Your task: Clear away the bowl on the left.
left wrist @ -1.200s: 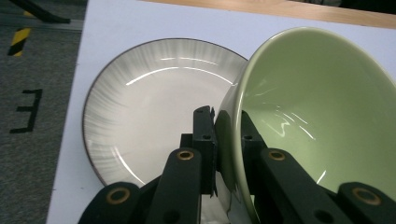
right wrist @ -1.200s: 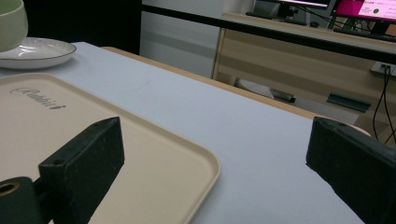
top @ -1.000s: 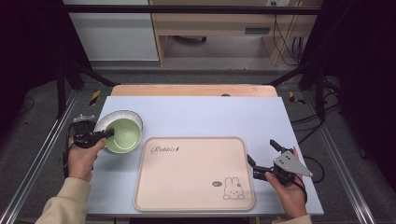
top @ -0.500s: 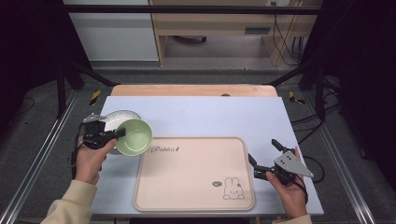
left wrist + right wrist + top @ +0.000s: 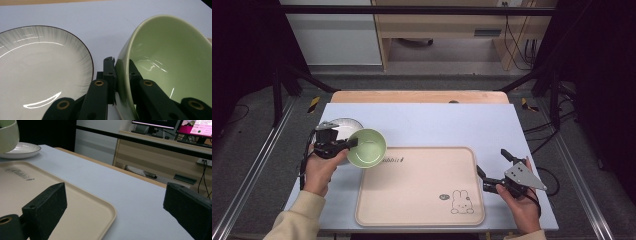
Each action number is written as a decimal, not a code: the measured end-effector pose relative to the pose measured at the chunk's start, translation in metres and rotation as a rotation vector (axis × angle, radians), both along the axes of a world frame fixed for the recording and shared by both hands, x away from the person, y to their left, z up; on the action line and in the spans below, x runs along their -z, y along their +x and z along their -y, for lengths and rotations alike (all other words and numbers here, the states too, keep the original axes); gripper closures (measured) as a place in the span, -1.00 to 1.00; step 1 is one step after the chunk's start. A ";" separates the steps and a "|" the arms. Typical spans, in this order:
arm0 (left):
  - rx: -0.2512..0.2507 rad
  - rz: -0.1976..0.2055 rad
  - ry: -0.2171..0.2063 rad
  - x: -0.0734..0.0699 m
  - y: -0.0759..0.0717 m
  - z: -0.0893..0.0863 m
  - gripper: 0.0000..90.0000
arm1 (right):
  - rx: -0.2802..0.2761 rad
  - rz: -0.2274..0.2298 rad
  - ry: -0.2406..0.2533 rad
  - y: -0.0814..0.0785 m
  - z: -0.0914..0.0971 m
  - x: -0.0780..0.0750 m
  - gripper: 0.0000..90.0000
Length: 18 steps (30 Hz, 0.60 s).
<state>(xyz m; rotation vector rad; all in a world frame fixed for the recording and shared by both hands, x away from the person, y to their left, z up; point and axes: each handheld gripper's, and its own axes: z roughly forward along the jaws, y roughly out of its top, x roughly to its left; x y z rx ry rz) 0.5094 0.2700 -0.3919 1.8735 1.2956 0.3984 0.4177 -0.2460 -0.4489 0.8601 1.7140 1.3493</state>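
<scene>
My left gripper (image 5: 347,144) is shut on the rim of a light green bowl (image 5: 367,148), which hangs tilted above the table beside the tray's far left corner. In the left gripper view the jaws pinch the green bowl's (image 5: 165,65) wall, one inside and one outside. A white plate (image 5: 343,129) with a dark rim lies under and behind the bowl; the white plate (image 5: 40,70) is bare. A beige tray (image 5: 422,185) with a rabbit drawing lies in the middle. My right gripper (image 5: 494,167) is open at the tray's right edge, holding nothing.
The tray (image 5: 75,212) and white plate (image 5: 21,148) sit on a pale blue tabletop (image 5: 452,125) with a wooden strip along its far edge. Beyond the table stand metal frame legs, a wooden bench and cables on the floor.
My left gripper lifted the green bowl off the white plate and carried it right toward the tray, tilting it. The right gripper stayed in place.
</scene>
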 end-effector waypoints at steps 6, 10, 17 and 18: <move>0.033 0.003 0.009 0.000 -0.002 0.012 0.84 | -0.002 0.001 0.008 0.000 0.000 0.000 -0.89; 0.057 0.002 0.008 0.000 -0.003 0.023 0.84 | -0.002 0.003 0.008 0.000 0.000 0.000 -0.89; 0.117 -0.002 0.016 0.000 -0.005 0.046 0.84 | -0.002 0.003 0.010 0.000 0.001 -0.001 -0.89; 0.136 -0.001 0.025 0.000 -0.006 0.049 0.84 | -0.002 0.001 0.011 -0.001 0.000 -0.001 -0.89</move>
